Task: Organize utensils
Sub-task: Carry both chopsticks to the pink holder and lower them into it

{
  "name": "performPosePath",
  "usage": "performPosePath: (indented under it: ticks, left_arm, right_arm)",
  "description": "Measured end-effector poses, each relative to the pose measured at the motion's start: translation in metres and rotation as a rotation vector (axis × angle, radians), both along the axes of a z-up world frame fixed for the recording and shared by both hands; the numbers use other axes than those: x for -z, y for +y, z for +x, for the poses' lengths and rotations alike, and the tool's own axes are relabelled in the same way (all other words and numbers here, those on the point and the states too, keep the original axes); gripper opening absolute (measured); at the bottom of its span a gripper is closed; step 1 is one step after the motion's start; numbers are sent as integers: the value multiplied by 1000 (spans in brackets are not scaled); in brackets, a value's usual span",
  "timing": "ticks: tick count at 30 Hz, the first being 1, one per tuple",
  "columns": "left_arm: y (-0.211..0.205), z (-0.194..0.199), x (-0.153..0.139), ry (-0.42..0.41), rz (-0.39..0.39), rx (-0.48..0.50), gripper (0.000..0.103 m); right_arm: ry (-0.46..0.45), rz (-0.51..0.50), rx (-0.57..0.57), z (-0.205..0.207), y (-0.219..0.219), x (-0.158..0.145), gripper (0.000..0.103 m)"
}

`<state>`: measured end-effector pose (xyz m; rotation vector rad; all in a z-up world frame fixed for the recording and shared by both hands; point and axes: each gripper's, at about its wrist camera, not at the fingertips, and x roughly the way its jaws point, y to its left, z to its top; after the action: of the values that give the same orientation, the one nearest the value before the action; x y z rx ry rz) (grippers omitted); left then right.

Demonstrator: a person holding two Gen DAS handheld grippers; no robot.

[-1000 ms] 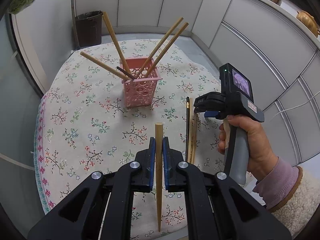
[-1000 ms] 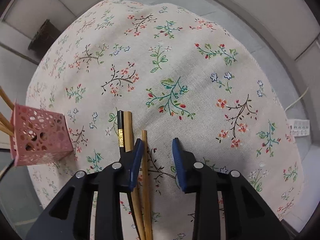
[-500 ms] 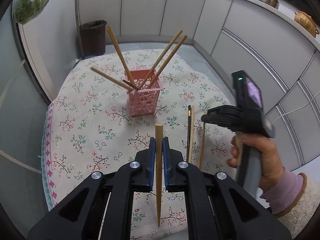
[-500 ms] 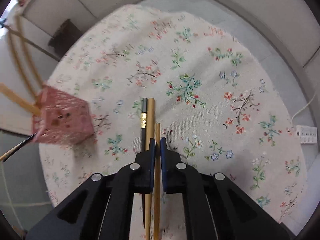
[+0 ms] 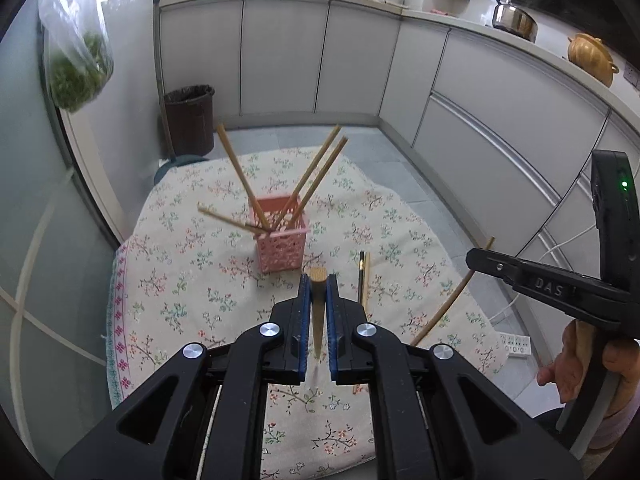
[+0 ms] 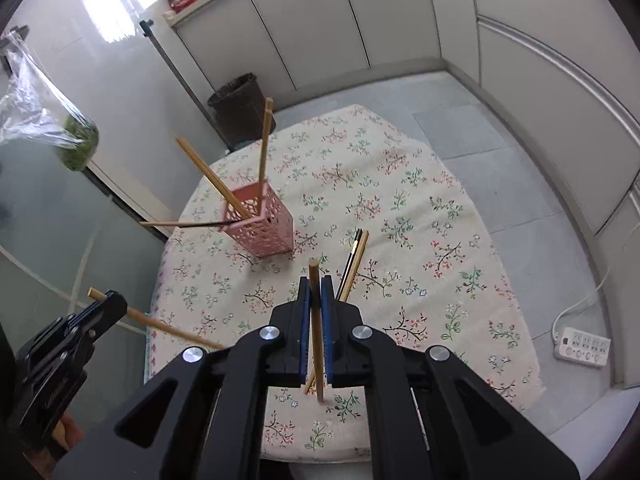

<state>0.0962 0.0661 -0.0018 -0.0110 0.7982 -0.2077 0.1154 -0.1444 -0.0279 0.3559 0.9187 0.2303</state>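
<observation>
A pink perforated basket [image 5: 280,245] [image 6: 262,229] stands on the floral tablecloth [image 5: 180,280] with several wooden chopsticks leaning out of it. My left gripper [image 5: 318,284] is shut on a wooden chopstick [image 5: 318,320], held above the cloth in front of the basket. My right gripper [image 6: 315,280] is shut on another wooden chopstick [image 6: 316,320], also lifted. In the left wrist view the right gripper [image 5: 474,258] shows at the right with its chopstick [image 5: 448,308] slanting down. The left gripper [image 6: 112,303] appears at the left in the right wrist view. A black chopstick and a wooden one [image 6: 352,262] lie on the cloth.
A dark waste bin [image 5: 190,118] stands on the floor beyond the table. A plastic bag of greens [image 5: 78,76] hangs at the left by a glass door. White cabinets run along the back and right. A power strip [image 6: 582,346] lies on the floor to the right.
My right gripper closed on a wooden chopstick from the cloth and lifted it clear. Both grippers rose, and the left kept hold of its chopstick.
</observation>
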Motion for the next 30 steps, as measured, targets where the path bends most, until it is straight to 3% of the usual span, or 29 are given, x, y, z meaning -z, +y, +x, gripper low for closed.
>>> performPosePath:
  ticks: [10, 16, 22, 25, 28, 30]
  left_arm:
    - [-1, 38, -91, -110, -37, 26, 7]
    - [2, 70, -121, -179, -31, -19, 7]
    - [10, 110, -113, -201, -7, -94, 7]
    - [16, 131, -87, -173, -16, -136, 8]
    - [23, 145, -52, -60, -30, -148, 24]
    - [31, 139, -46, -78, -17, -187, 26]
  right_arm:
    - [-157, 81, 29, 23, -27, -96, 5]
    - [-206, 87, 22, 40, -28, -123, 6]
    - [-198, 77, 2, 59, -19, -119, 6]
    - [-183, 82, -7, 69, -13, -109, 6]
    - [-169, 87, -18, 75, -7, -103, 6]
    - [-174, 88, -24, 77, -2, -104, 6]
